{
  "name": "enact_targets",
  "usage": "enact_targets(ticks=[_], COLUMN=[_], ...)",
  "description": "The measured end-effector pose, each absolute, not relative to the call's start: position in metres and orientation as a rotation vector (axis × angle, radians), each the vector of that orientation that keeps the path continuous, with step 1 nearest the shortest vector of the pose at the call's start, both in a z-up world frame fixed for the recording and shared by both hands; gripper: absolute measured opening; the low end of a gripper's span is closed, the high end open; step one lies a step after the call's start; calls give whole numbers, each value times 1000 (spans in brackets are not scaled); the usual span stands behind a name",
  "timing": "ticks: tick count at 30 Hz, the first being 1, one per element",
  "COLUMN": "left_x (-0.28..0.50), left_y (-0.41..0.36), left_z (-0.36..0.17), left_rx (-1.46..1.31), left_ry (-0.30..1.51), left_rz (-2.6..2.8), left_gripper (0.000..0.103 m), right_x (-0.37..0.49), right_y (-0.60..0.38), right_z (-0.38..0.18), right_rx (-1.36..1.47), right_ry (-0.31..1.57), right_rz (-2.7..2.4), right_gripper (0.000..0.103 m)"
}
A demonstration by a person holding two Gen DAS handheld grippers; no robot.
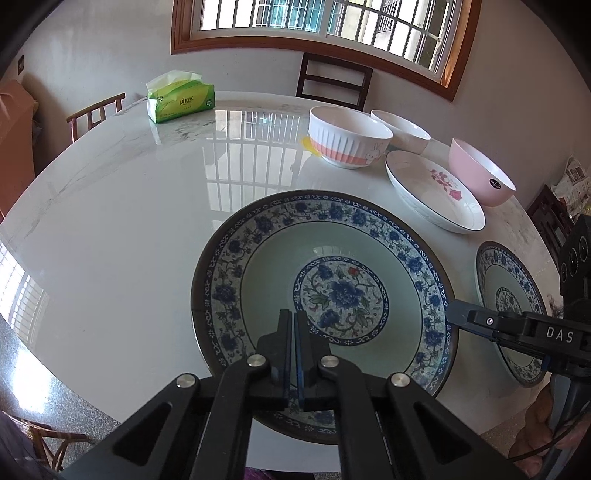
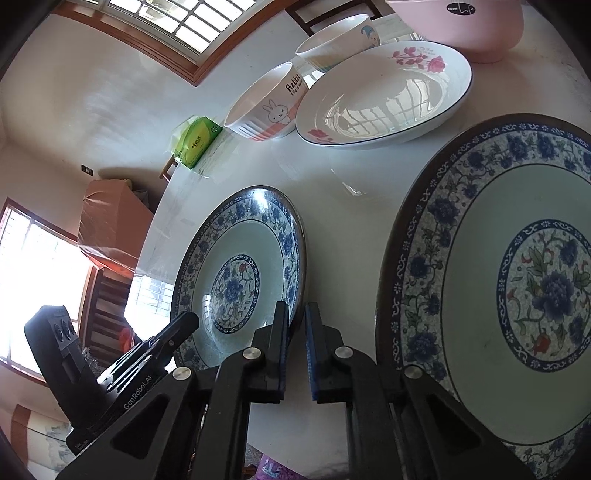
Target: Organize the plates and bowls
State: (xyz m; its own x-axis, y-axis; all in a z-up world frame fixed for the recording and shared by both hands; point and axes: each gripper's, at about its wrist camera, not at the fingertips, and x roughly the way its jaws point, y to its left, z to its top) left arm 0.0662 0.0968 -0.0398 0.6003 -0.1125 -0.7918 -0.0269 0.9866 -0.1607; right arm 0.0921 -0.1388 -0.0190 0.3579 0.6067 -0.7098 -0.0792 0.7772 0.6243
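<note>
A blue-and-white plate is lying flat on the near part of the round, glossy white surface, directly under the left gripper, whose fingers are pressing together with only a sliver between them and gripping nothing. A second blue-and-white plate is sitting to its right, close to the surface's edge, with the right gripper hovering over the bare strip between the two plates, its jaws holding a narrow gap and clasping nothing. Farther back, a white plate with pink roses is lying just beside a plain pink bowl, with a rabbit-printed striped bowl and a white bowl standing behind it. A green tissue pack is resting at the far left of the surface. The polished top is mirroring the barred, wood-framed window, and dark wooden chairs are standing around it against pale walls.
</note>
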Motion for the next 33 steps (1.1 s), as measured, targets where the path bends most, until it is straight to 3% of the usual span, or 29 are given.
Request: enact_targets(ticks=[3, 8, 15, 17, 18, 19, 20, 33], left_x=[66, 75, 85, 86, 87, 88, 89, 87], left_y=[113, 128, 134, 133, 132, 131, 131, 132], left_z=[-32, -35, -45, -47, -49, -52, -55, -35], left_rx=[-194, -223, -294, -299, -296, -298, -314, -294], left_ry=[909, 948, 974, 971, 974, 986, 993, 905], left_rz=[-22, -17, -85, -110, -114, -121, -140, -122], left_gripper=[2, 18, 19, 18, 15, 3, 0, 0], right_x=[93, 96, 105, 107, 108, 108, 108, 115], right_y=[-138, -135, -129, -128, -127, -126, -125, -99], right_z=[-18, -18, -16, -15, -16, -17, -17, -8], right_rx=[535, 516, 480, 468, 463, 458, 454, 427], right_ry=[1127, 1139, 1152, 1153, 1153, 1157, 1158, 1124], right_rz=[466, 437, 425, 423, 428, 433, 437, 476], right_gripper=[13, 18, 25, 24, 19, 13, 11, 11])
